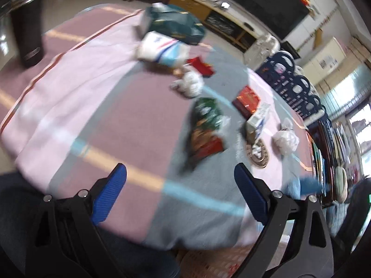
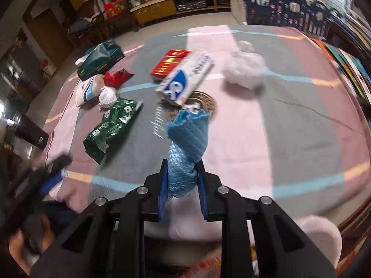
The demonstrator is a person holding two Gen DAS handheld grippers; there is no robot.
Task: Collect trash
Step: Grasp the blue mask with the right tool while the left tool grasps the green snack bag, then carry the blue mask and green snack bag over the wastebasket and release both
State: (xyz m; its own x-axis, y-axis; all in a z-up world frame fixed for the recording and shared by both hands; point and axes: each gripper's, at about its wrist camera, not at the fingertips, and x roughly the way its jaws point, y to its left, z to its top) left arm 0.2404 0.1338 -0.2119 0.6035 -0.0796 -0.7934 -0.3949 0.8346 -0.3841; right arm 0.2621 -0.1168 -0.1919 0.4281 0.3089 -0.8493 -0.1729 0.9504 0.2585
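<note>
On the striped pink, mauve and grey cloth-covered table (image 2: 289, 139) the trash lies scattered, and I place everything from the round brown metal lid (image 2: 209, 104) near its middle. Largest is the dark green tissue pack (image 2: 99, 58), far off to the lid's left at the table's back edge. Nearer, left of the lid and just below it, lies the crumpled green foil snack bag (image 2: 111, 127). A white and blue carton (image 2: 185, 78) leans tilted over the lid's back edge, touching it, with a flat red and gold packet (image 2: 171, 63) just behind that carton. To the lid's right, apart from it, sits a crumpled clear plastic bag (image 2: 244, 68). Left of the lid, past the snack bag's top, I see a white and pale blue soft pack (image 2: 87, 89), a torn red wrapper (image 2: 117, 76) and a small white paper wad (image 2: 107, 97) close together.

My right gripper (image 2: 182, 183) hangs in front of the lid, its blue pads clamped tight on a crumpled blue textured cloth-like piece (image 2: 187, 139), which stands up between them. My left gripper (image 1: 180, 180) hovers over the table's near edge, well left of the lid, with its blue pads (image 1: 109, 192) spread wide and nothing between them; the view is motion-blurred.
</note>
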